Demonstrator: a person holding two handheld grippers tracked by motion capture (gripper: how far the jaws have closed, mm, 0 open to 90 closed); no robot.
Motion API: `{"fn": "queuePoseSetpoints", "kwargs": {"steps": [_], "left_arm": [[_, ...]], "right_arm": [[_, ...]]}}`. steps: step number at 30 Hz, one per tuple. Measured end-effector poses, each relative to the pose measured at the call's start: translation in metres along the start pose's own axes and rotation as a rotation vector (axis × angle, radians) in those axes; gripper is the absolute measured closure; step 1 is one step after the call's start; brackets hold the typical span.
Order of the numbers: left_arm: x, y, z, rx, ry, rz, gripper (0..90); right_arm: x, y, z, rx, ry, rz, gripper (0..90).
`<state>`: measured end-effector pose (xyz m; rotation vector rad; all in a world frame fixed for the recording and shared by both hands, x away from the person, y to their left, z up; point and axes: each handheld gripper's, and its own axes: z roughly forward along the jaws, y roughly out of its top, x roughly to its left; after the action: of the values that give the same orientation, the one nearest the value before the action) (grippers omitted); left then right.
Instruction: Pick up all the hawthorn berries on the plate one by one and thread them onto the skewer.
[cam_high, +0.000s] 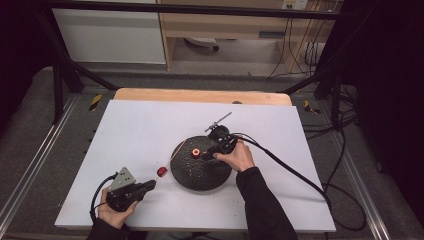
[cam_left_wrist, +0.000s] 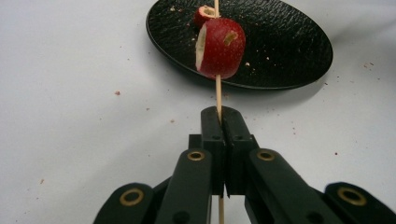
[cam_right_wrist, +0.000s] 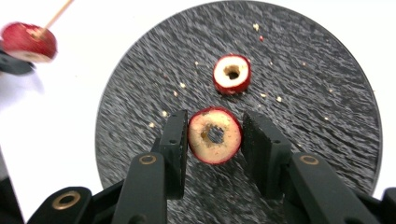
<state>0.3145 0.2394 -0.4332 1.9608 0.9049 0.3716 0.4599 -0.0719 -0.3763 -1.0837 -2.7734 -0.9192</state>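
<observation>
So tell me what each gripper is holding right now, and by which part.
The left gripper is shut on the wooden skewer, below the red fruit piece. The right gripper is open around a cored fruit slice on the black plate, holding nothing.

No readable text, label, brand or number anywhere I look. My tongs: plain black, brass rivets, no marking. Black plate, fruit slices, skewer: unmarked. White surface: blank. Yellow-black hazard stripes on floor beside surface, a sign without words. Small label on far cabinet too blurred to read.
</observation>
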Motion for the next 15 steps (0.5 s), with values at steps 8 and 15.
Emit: {"fn": "queuePoseSetpoints", "kwargs": {"steps": [8, 15], "left_arm": [[-0.001, 0.0, 0.0, -0.012, 0.006, -0.005, 88.6], [-0.003, 0.0, 0.0, -0.024, 0.009, -0.011, 88.6]], "right_arm": [[0.0, -0.015, -0.003, -0.138, 0.059, 0.058, 62.4], [0.001, -0.031, -0.005, -0.308, 0.135, 0.142, 62.4]]}}
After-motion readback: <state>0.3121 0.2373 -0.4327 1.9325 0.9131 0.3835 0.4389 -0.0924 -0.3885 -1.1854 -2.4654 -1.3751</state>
